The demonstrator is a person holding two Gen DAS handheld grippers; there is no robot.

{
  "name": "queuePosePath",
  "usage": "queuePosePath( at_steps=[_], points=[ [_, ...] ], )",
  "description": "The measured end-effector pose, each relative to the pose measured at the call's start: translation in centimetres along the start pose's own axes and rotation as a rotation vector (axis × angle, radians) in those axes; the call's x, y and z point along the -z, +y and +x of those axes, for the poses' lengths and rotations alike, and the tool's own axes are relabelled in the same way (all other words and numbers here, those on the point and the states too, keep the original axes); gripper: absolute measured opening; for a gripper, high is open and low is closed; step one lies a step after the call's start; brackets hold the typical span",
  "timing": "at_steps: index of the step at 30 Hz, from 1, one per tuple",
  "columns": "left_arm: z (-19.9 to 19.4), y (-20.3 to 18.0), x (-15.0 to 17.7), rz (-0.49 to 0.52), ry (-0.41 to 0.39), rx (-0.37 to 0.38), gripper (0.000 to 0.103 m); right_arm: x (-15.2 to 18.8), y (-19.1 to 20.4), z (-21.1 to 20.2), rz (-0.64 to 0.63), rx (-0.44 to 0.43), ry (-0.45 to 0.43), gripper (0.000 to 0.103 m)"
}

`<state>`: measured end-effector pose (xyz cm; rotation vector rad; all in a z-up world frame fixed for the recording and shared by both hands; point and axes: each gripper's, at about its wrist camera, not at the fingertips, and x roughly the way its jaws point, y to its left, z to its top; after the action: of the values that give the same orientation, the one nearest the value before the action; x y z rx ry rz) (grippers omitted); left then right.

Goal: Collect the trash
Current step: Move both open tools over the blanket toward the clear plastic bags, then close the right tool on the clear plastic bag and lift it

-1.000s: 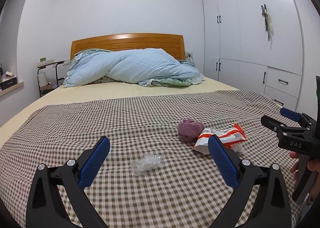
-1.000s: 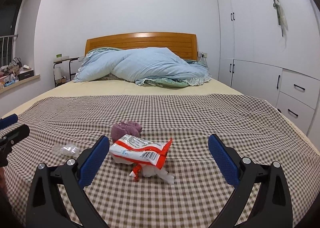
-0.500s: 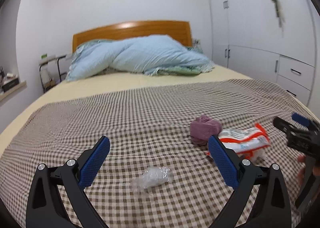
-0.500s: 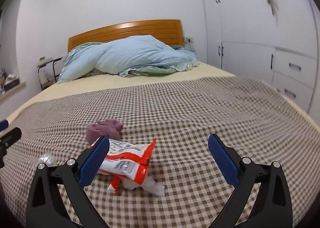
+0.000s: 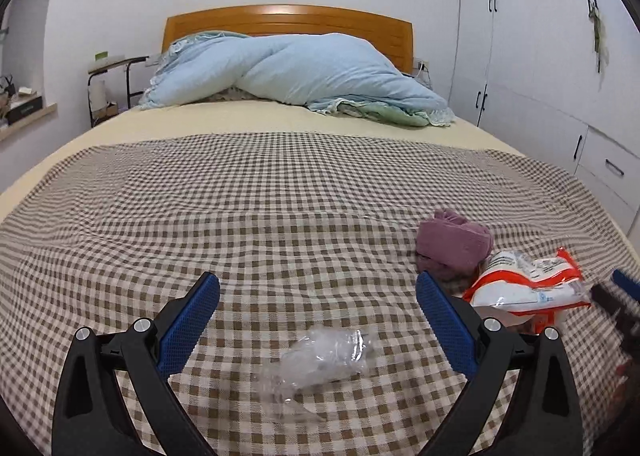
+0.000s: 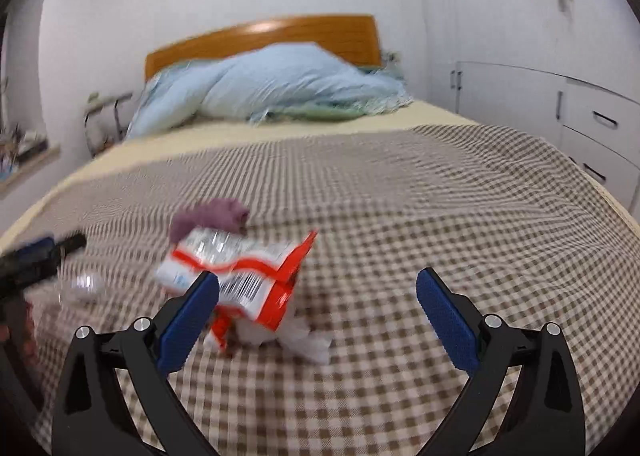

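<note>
My left gripper (image 5: 318,288) is released, jaws wide, level and low over the blanket (image 5: 280,207). The clear wrap (image 5: 324,356) lies lower centre between its fingers, which I judge is the intended first pickup. My right gripper (image 6: 318,288) is likewise spread and empty, tilted, its view blurred. The wrapper (image 6: 240,272) sits at its left finger, over a white scrap (image 6: 308,340). A purple cloth (image 5: 454,244) lies just behind the wrapper. Farther up frame: duvet (image 5: 296,71), headboard (image 5: 288,15).
</note>
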<state>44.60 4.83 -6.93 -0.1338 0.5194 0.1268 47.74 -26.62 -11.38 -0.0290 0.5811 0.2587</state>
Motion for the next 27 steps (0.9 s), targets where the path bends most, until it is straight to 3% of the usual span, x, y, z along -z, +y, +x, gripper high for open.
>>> queuePosePath(
  at_steps=[4, 10, 19, 24, 26, 27],
  points=[
    [-0.5, -0.3, 0.1, 0.021, -0.016, 0.023, 0.095, 0.4, 1.5, 0.8, -0.073, 0.027, 0.041, 0.095],
    [-0.7, -1.5, 0.5, 0.065, -0.019, 0.027, 0.095, 0.7, -0.4, 2.1, 0.009, 0.08, 0.111, 0.095],
    [0.4, -1.5, 0.6, 0.036, 0.029, 0.046, 0.095, 0.9, 1.0, 4.9, -0.043, 0.061, 0.217, 0.095],
    [0.7, -1.0, 0.9, 0.004, 0.049, 0.059, 0.095, 0.9, 2.3, 5.5, -0.086, 0.043, 0.222, 0.095],
    [0.7, -0.8, 0.9, -0.007, 0.054, 0.061, 0.095, 0.9, 2.5, 5.6, -0.083, 0.026, 0.22, 0.064],
    [0.8, -0.7, 0.8, -0.011, 0.056, 0.062, 0.095, 0.9, 2.2, 5.9, -0.065, 0.025, 0.23, 0.04]
  ],
)
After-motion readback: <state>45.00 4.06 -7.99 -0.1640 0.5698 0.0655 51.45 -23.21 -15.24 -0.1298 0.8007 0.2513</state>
